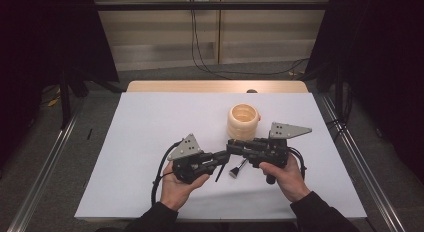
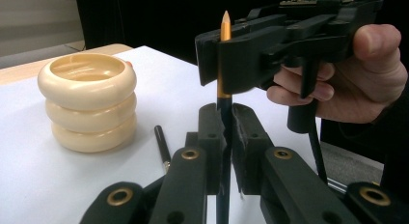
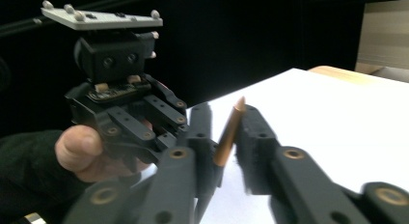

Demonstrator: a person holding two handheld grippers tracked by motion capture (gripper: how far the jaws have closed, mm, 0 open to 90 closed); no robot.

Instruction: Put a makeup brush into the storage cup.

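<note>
I see both tongs pinching one upright brush (image 2: 224, 64): left tongs (image 2: 227, 137) low, right tongs (image 2: 223, 60) near its gold tip.

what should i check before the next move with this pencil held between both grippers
1. Left gripper shut on the pencil's dark lower shaft: ok.
2. Right gripper on the gold upper part: ok, jaws close on it.
3. Pencil lifted off the table: ok.
4. Ribbed cream holder upright, opening free: ok.
5. Black pen lying beside the holder, apart from it: ok.
6. Other tool under the grippers: cannot tell what it is.
</note>
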